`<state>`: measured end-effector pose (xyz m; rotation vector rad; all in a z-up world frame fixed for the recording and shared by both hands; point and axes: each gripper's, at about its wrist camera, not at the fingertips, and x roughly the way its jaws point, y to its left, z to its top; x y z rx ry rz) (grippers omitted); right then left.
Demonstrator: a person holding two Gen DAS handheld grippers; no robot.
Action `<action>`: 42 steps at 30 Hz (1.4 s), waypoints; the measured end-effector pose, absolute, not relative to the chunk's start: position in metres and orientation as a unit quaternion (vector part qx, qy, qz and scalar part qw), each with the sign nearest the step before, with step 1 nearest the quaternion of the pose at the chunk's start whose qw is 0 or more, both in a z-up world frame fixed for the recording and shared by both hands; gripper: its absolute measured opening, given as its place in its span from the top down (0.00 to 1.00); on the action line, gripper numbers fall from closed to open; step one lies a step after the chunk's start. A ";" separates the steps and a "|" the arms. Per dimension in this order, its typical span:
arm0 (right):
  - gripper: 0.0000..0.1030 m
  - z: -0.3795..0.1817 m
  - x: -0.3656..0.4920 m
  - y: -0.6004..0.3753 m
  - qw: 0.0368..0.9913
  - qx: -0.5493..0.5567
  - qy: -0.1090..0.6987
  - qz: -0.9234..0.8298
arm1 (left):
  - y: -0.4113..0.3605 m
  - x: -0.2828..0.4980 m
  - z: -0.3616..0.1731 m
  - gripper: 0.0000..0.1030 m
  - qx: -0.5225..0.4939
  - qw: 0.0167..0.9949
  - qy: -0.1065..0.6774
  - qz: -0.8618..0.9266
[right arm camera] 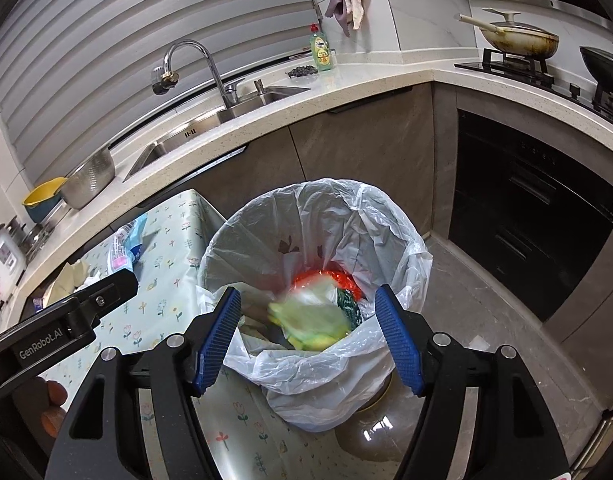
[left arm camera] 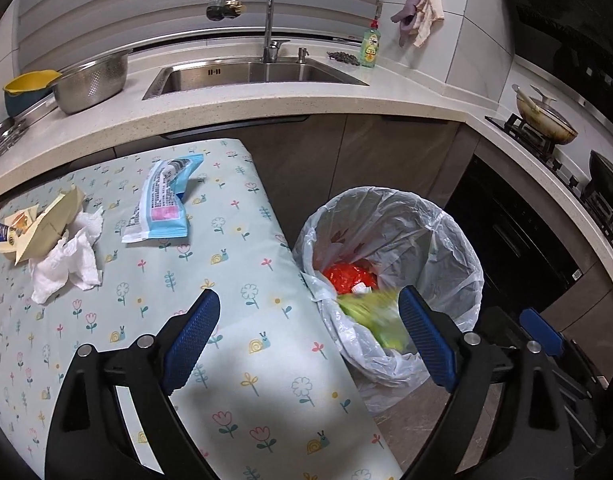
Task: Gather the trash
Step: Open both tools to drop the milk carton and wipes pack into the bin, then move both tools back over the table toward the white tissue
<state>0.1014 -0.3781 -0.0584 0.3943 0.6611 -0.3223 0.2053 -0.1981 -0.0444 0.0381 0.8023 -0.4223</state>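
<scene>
A bin lined with a white plastic bag (left arm camera: 406, 216) (right arm camera: 346, 208) stands beside the table with the flowered cloth (left arm camera: 226, 320). Inside it lie red trash (left arm camera: 346, 274) (right arm camera: 338, 278) and a blurred yellow-green wrapper (left arm camera: 366, 312) (right arm camera: 310, 316). My left gripper (left arm camera: 309, 294) hangs open over the table edge and the bin's rim, nothing between its pads. My right gripper (right arm camera: 308, 293) is open above the bin mouth, also empty. On the cloth lie a blue-and-white packet (left arm camera: 166, 200), a crumpled white tissue (left arm camera: 66, 260) and a flattened beige carton (left arm camera: 46, 224).
Behind the table runs a counter with a steel sink (left arm camera: 258, 74), a colander (left arm camera: 92, 80) and a green dish-soap bottle (left arm camera: 369, 46). To the right are a pan on the stove (left arm camera: 546, 116) and a dark oven front (right arm camera: 538, 216).
</scene>
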 end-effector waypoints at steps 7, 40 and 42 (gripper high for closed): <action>0.35 -0.047 0.103 -0.363 0.920 0.186 0.315 -0.142 | -0.173 0.201 -0.041 0.16 0.013 0.904 0.385 -0.186; 0.35 -0.026 0.110 -0.187 0.933 0.125 0.336 -0.028 | 0.055 0.145 -0.042 0.16 -0.055 0.916 0.392 -0.060; 0.35 -0.026 0.109 -0.182 0.934 0.120 0.336 -0.025 | 0.060 0.143 -0.044 0.16 -0.059 0.915 0.395 -0.060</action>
